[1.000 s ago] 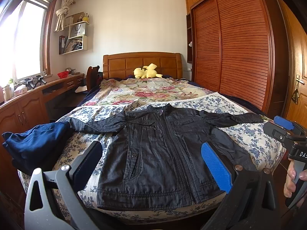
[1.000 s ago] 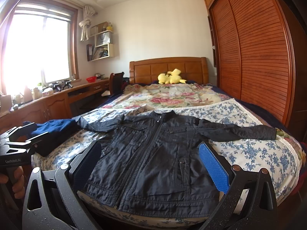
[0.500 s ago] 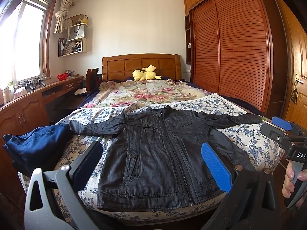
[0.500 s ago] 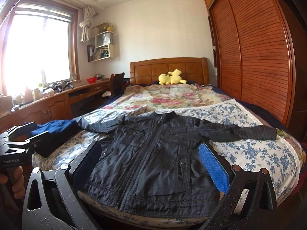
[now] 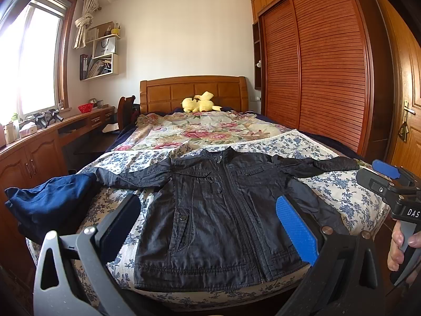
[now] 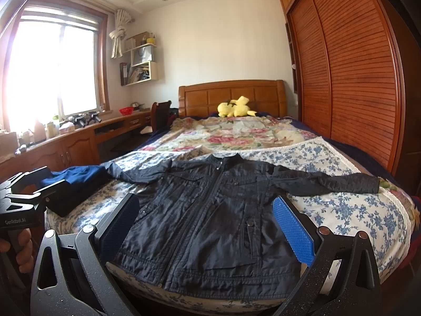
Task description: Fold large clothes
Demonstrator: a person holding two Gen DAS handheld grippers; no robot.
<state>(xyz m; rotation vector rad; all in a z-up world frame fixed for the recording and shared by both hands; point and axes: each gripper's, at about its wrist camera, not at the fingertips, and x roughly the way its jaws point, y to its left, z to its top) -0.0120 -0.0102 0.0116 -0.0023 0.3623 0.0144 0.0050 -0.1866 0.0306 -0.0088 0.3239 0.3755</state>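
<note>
Daylight floods through the window (image 6: 52, 65) at the far left, above a long wooden desk (image 6: 79, 137) that runs along that wall. Nearer me on the left, a blue garment (image 5: 50, 200) lies bunched at the left edge of the bed (image 5: 339, 187), touching the cuff of the left sleeve. My left claw (image 5: 208, 226) hangs above the near edge of the bed with its two fingers spread wide and nothing between them; through that gap I see the lower front of the jacket. The black jacket (image 5: 223, 210) lies flat and face up on the blue-flowered sheet (image 6: 355, 210), zipped closed, collar toward the far headboard (image 5: 193, 92), hem at the near edge, both sleeves stretched straight out to left and right. My right claw (image 6: 208, 226) also hangs above the near edge, just as wide open and empty, framing the jacket's hem from slightly further right. In the left view my right hand (image 5: 400, 247) shows at the right margin, wrapped around its handle. Farther up the bed lies a rose-patterned quilt (image 6: 231, 134), with a yellow plush toy (image 6: 235, 106) against the headboard. Slatted wooden wardrobe doors (image 6: 355, 73) fill the right wall.
</note>
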